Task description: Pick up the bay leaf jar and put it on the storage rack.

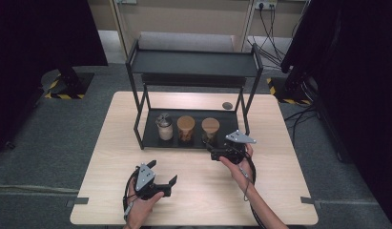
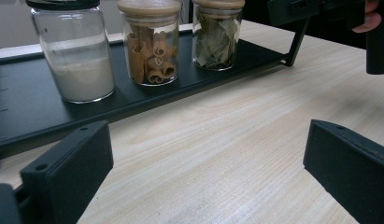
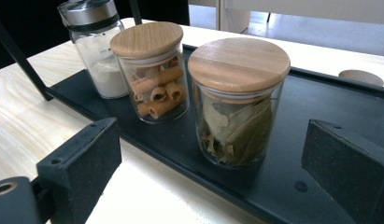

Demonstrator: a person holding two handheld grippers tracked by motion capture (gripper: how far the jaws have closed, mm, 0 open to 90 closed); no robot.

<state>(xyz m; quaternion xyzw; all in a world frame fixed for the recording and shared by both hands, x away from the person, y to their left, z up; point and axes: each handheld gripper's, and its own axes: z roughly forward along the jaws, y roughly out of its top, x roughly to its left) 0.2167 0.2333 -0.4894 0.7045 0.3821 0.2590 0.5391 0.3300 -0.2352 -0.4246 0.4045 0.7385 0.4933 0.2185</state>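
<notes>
Room: grey carpet floor, dark curtains at both sides, cables and a wall socket at the back.
Desk (image 1: 193, 200): pale wood grain, carries everything below.
Rack (image 1: 193, 64): black metal, two levels; upper shelf bare, lower tray (image 3: 320, 102) resting on the desk and holding three jars in a row.
Right gripper (image 1: 213, 151): at the tray's front edge, just in front of the leaf jar; fingers (image 3: 341, 163) spread wide to either side of the jar, touching nothing.
Left gripper (image 1: 161, 182): low over the desk, well apart from the rack; fingers (image 2: 70, 170) apart, nothing between them.
Leaf jar (image 3: 236, 107): rightmost in the row in the high view, upright, clear glass, flat wooden lid, dried leaves inside. Judged light in contents, but stiff, smooth and breakable.
Hold: best taken across the glass body below the lid, squarely, since the lid may lift off and round glass may slip.
Cinnamon jar (image 3: 153, 70): just beside the leaf jar, same build; little room between them for a finger.
Powder jar (image 3: 98, 51): far end, metal cap, white powder inside.
</notes>
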